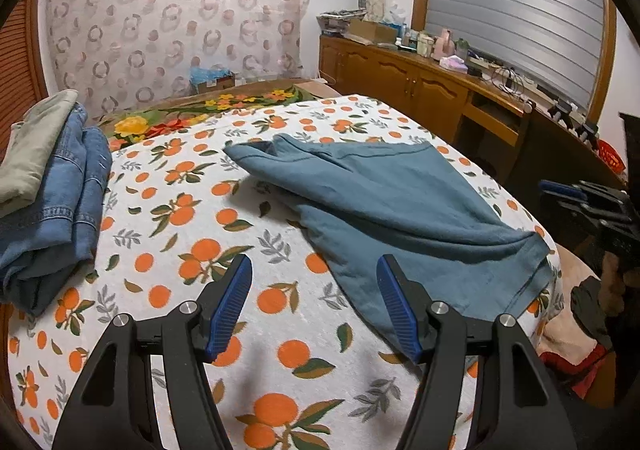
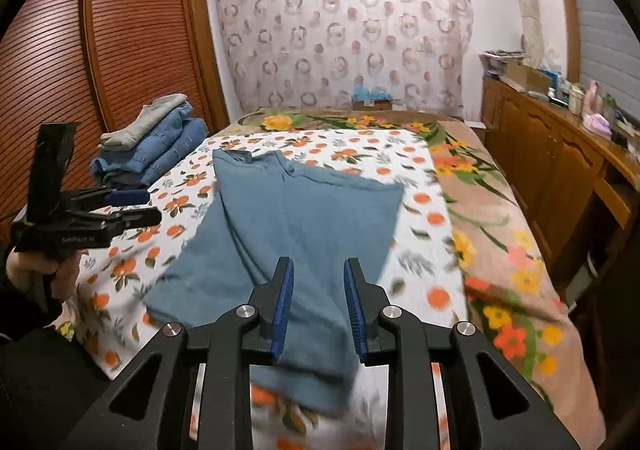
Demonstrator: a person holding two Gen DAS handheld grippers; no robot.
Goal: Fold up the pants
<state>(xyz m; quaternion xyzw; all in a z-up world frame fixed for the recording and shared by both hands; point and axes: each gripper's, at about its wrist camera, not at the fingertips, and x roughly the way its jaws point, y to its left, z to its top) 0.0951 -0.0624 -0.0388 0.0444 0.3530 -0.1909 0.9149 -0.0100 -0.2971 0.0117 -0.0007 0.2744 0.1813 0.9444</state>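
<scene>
Denim jeans (image 2: 160, 154), folded, are stacked with a grey-green garment (image 2: 140, 122) on top at the far left edge of the bed, in front of a slatted wooden wardrobe (image 2: 80, 50). The left gripper (image 1: 314, 270) is held above the orange-print sheet (image 1: 180, 210) with its jaws spread wide and nothing between them; in the right wrist view it is seen from the side, just left of the pants. The teal pants (image 2: 296, 218) are laid across the middle of the sheet, partly folded, with one end hanging toward the near edge of the bed. The right gripper (image 2: 319, 274) is held over that near end, its jaws parted and no cloth seen pinched between the blue pads (image 2: 282, 306). A floral blanket (image 2: 500, 250) is seen to the right of the sheet, and a cluttered wooden sideboard (image 2: 560, 154) stands along the right wall.
</scene>
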